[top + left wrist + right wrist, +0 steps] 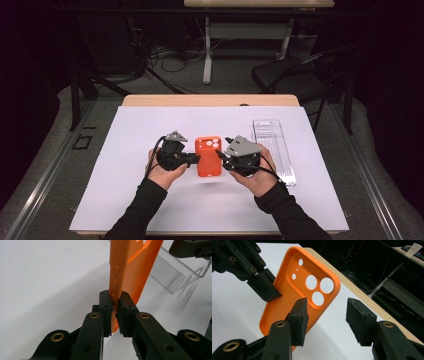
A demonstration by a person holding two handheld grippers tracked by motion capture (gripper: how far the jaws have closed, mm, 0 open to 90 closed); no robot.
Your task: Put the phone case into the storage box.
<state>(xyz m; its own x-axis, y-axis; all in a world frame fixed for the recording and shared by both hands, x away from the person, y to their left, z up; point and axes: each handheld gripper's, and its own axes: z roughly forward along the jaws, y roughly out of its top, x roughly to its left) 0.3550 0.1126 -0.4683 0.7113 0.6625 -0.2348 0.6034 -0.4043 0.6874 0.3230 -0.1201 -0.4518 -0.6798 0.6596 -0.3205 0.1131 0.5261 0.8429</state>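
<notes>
The orange phone case (208,156) is held up off the white sheet (150,130) near the middle of the table, between the two hands. The left gripper (113,306) is clamped on the case's left side wall, pinching the thin rim just below the button bumps. The right gripper (325,317) stands with its jaws well apart at the case's right edge: one jaw lies in front of the case's face and the other hangs clear over the table, gripping nothing.

The step in hand looks like passing the case over or taking a second hold. To do it well, the person should bring the open jaws squarely over the right side wall, away from the camera cut-outs, and close before the left hold slackens, since a single pinch on a soft rim lets the case swing.

The case looks matte and rubbery, with rounded corners, a raised lip and several round holes. To its right lies a clear plastic tray (275,145), hard, glossy and ribbed inside.
</notes>
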